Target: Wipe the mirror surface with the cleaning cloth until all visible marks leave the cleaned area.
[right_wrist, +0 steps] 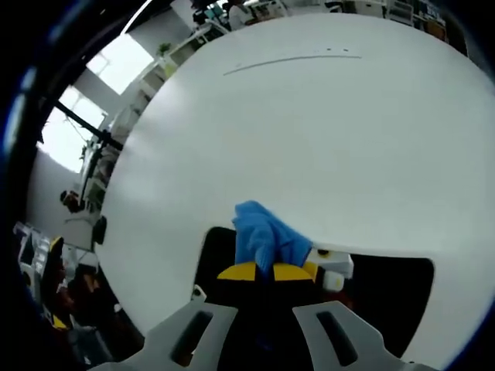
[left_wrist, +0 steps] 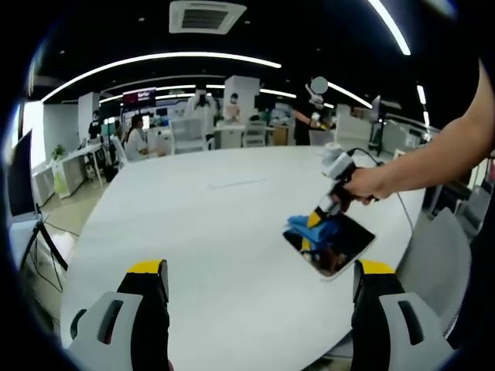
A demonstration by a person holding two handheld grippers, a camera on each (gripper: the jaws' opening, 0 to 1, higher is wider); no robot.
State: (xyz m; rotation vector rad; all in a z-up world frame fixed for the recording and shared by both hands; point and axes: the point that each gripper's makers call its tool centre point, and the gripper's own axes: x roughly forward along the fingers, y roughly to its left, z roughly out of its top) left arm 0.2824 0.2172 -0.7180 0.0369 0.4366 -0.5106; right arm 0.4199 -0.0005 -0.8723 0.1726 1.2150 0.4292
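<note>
A rectangular mirror (left_wrist: 346, 246) lies flat on the white table (left_wrist: 216, 224), on the right side in the left gripper view. My right gripper (left_wrist: 315, 229) presses a blue cleaning cloth (left_wrist: 317, 230) onto it, held by a person's hand (left_wrist: 370, 184). In the right gripper view the yellow-tipped jaws stand close together, and my right gripper (right_wrist: 266, 272) is shut on the blue cloth (right_wrist: 264, 233) over the dark mirror (right_wrist: 387, 297). My left gripper (left_wrist: 260, 280) hovers above the near table edge, jaws wide apart with nothing between them.
The white table (right_wrist: 309, 131) stretches wide around the mirror. A faint line (left_wrist: 238, 184) marks its middle. Desks, chairs and several people (left_wrist: 139, 137) stand in the office behind. A person's arm (left_wrist: 441, 154) reaches in from the right.
</note>
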